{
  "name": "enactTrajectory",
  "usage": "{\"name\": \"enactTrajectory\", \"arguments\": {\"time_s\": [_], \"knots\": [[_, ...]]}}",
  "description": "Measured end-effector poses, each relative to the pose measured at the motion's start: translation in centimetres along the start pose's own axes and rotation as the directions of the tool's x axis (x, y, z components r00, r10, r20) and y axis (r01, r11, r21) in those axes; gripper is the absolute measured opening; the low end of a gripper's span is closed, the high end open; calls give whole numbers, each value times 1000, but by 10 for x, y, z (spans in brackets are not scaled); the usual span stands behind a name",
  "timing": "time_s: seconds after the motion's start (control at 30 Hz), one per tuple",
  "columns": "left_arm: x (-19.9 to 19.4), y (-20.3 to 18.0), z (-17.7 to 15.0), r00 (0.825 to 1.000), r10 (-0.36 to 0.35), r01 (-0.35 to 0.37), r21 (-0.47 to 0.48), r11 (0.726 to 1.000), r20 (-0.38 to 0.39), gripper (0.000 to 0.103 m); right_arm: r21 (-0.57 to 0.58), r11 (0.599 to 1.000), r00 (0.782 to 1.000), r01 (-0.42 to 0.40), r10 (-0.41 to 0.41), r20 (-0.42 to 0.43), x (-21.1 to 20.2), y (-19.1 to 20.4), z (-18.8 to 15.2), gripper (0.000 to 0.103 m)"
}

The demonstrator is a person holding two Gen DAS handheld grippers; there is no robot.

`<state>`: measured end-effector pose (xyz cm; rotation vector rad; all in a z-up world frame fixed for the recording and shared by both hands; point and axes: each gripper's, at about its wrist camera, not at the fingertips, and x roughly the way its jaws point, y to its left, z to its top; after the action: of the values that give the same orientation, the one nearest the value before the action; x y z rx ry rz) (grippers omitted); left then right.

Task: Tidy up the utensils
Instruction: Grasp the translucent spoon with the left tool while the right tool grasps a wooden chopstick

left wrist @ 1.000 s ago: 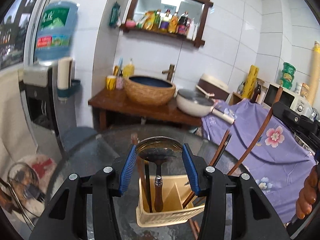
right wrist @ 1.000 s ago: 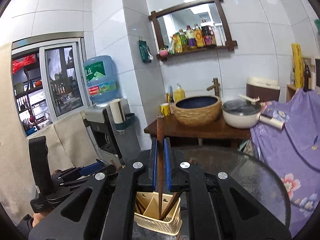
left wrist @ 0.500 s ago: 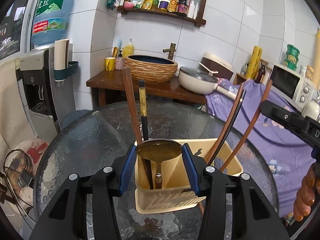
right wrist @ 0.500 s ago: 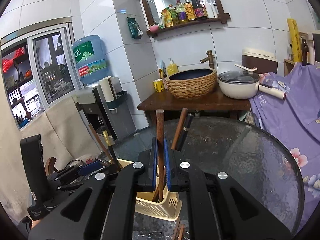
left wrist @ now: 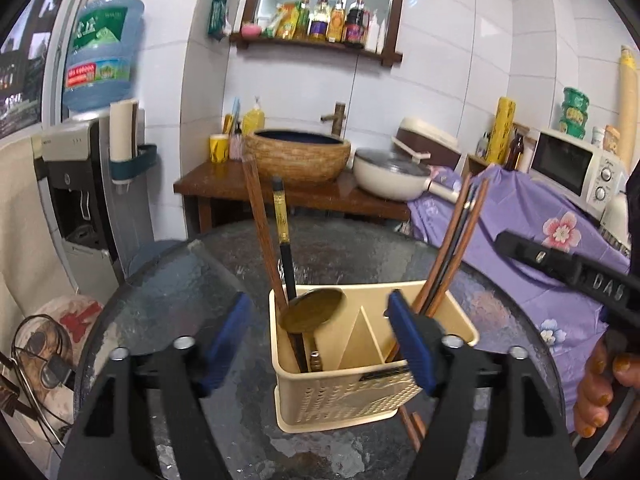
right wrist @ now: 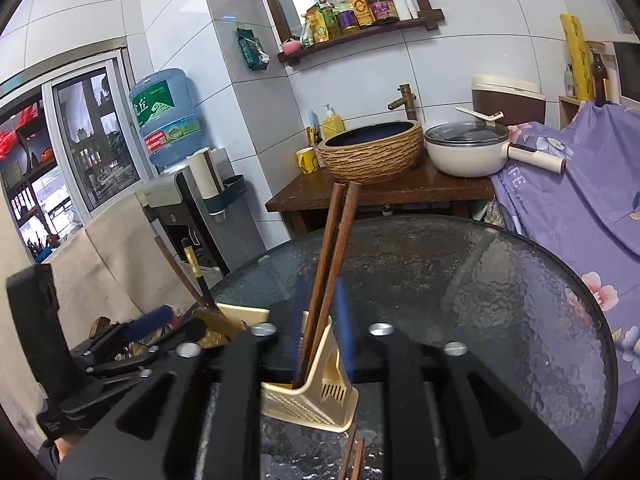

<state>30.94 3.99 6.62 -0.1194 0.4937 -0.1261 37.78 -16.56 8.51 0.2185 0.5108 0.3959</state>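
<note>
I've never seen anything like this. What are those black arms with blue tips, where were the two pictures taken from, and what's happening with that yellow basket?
There is no robot here. A person holds a two-fingered hand tool in each hand, and a wide-angle camera on each tool looks out along its fingers. One picture comes from the left gripper, the other from the right gripper. The blue strips are their gripping pads.

On the round glass table stands a beige utensil caddy holding a gold spoon and upright chopsticks. Two loose chopsticks lie on the glass beside it.

Both grippers look open and hold nothing. The right one's jaws sit either side of a brown chopstick pair standing in the caddy.
</note>
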Motion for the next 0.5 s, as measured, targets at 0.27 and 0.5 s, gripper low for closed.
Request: {"name": "enactTrajectory", "arguments": {"time_s": [0.27, 0.5], "knots": [[-31, -5, -31, 1000, 11, -11, 20, 1000, -23, 92, -105, 993, 992, 59, -70, -105, -11, -2, -46, 53], [-31, -4, -101, 981, 54, -39, 86, 996, -188, 92, -172, 979, 955, 108, -150, -256, -5, -11, -120, 53]]}}
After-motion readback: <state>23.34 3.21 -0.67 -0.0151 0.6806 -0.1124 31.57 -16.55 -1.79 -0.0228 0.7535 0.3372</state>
